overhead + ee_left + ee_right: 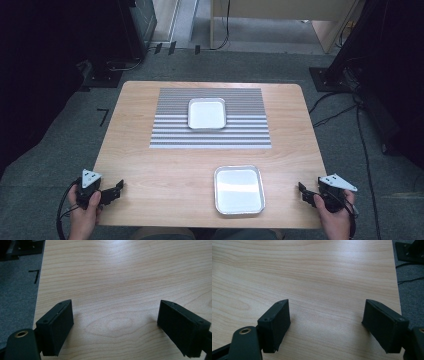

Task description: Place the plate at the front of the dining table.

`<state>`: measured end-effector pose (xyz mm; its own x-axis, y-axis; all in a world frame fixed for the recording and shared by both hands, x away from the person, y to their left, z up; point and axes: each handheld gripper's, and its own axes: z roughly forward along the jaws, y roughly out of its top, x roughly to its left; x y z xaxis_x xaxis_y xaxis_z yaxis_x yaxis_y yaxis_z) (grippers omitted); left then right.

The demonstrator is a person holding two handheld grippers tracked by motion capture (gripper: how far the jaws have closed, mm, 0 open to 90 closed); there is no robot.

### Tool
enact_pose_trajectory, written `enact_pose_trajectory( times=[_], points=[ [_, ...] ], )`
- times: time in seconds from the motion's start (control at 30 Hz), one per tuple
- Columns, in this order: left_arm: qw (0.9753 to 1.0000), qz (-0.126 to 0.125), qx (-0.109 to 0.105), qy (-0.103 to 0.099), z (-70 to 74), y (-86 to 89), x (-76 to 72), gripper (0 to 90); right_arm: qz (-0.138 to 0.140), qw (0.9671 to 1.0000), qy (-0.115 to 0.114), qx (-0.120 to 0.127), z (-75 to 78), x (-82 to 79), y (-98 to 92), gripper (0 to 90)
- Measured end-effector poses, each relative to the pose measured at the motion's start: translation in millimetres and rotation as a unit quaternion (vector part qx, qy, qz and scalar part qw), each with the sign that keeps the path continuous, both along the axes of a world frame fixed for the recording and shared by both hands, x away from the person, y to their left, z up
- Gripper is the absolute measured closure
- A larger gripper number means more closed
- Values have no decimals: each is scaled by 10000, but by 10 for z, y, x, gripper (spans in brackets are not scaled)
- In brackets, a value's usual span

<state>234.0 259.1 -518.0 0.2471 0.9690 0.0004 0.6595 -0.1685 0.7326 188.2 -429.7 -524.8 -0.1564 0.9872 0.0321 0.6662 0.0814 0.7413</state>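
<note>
L gripper (116, 189) & R gripper (303, 192) are held at table (170, 175) corners, jaws spread wide, nothing grasped, likely staged w/ near tray (239, 189) between, far tray (207, 113) kept on striped mat (250, 125).

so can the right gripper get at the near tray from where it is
Probably yes. The right gripper is open at the table's right edge, and only bare tabletop lies between it and the near tray. Nothing stands in its path.

Striped mat (210, 136) w/ small tray (206, 114) on it.
</note>
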Motion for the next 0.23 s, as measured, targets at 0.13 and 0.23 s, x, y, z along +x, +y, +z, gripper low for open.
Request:
enact_pose_trajectory(
  times=[0.13, 0.23],
  points=[
    [10000, 3, 2, 2, 0, -1, 1, 133, 2, 10000, -1, 0, 0, -1, 0, 216],
    [10000, 13, 3, 3, 0, -3, 4, 132, 1, 10000, 0, -1, 0, -1, 0, 216]
  ],
)
